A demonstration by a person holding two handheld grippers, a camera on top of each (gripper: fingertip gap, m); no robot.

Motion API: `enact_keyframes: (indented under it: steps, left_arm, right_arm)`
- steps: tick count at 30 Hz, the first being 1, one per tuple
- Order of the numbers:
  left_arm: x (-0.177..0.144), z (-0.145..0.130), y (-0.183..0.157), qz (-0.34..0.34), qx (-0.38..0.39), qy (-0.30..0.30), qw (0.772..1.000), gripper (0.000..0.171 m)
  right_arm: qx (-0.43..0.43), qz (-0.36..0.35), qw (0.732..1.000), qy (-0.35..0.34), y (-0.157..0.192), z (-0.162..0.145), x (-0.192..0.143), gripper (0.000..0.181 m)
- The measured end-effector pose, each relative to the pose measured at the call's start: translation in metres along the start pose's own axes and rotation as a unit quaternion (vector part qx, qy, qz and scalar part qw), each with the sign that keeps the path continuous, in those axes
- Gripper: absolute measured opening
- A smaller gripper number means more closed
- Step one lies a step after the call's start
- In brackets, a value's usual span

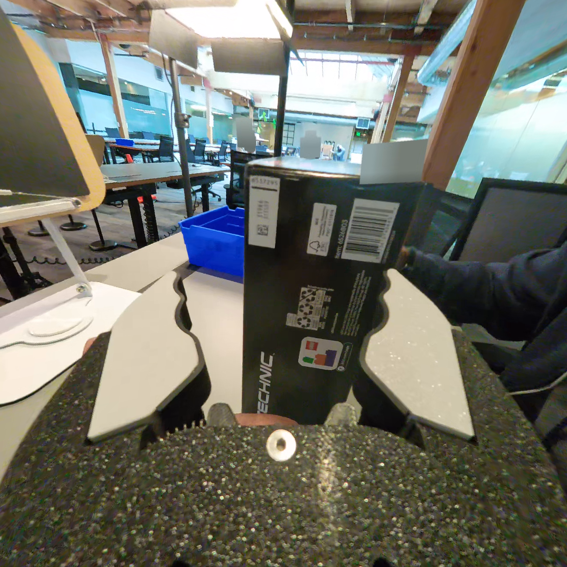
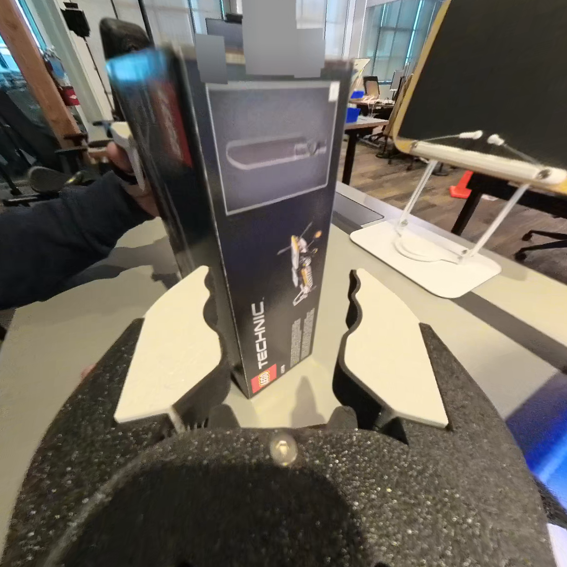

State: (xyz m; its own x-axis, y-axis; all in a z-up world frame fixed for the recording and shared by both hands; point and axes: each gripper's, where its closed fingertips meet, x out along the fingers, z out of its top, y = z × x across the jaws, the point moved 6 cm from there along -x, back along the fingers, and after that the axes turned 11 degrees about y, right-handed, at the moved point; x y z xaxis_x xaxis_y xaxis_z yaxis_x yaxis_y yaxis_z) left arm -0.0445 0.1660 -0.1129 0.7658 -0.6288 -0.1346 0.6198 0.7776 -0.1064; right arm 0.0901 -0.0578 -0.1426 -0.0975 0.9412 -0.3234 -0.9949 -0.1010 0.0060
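A tall black cardboard box (image 1: pixel 306 245) stands upright on the grey table (image 1: pixel 211 322). My left gripper (image 1: pixel 282 276) is open around it. Its right finger (image 1: pixel 411 352) lies against the box's edge, and its left finger (image 1: pixel 150 352) stands well clear. From the other side, my right gripper (image 2: pixel 280 271) is open around the same box (image 2: pixel 270 184). Its left finger (image 2: pixel 175 346) is close against the box, and a gap shows at its right finger (image 2: pixel 389 352). The left gripper (image 2: pixel 129 153) shows behind the box, held by a hand in a dark sleeve.
A blue plastic bin (image 1: pixel 214 239) sits on the table behind the box. A dark screen (image 1: pixel 40 129) rests on a clear stand with a white base (image 1: pixel 46 337); it also shows in the right wrist view (image 2: pixel 491 76). A dark-sleeved arm (image 1: pixel 475 291) reaches in from the right. Left tips and right tips are each some 35 cm from the white base (image 1: pixel 46 337). It is also in sight in the right wrist view (image 2: pixel 399 242).
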Motion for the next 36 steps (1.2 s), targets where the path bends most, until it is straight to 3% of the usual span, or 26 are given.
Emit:
enact_keyframes:
  steps: [4,11,29,32,36]
  left_arm:
    - [-0.002,-0.008,-0.003,0.016,-0.003,-0.022,1.000,0.116]
    - [-0.017,0.001,-0.003,0.048,-0.005,-0.061,0.997,0.114]
    - [-0.024,0.008,-0.002,0.080,-0.012,-0.052,0.995,0.110]
    - [-0.031,0.032,-0.006,0.119,0.002,-0.019,0.993,0.110]
    - [-0.023,0.080,-0.010,0.187,0.065,0.132,0.971,0.110]
  right_arm:
    - [0.019,0.016,1.000,-0.002,0.014,-0.028,0.017,0.080]
    - [0.025,0.024,0.998,0.054,0.024,-0.074,0.030,0.074]
    - [0.047,0.033,0.996,0.070,0.023,-0.080,0.032,0.067]
    - [0.052,0.039,0.995,0.073,0.022,-0.081,0.032,0.067]
    - [0.063,0.050,0.994,0.077,0.021,-0.081,0.032,0.067]
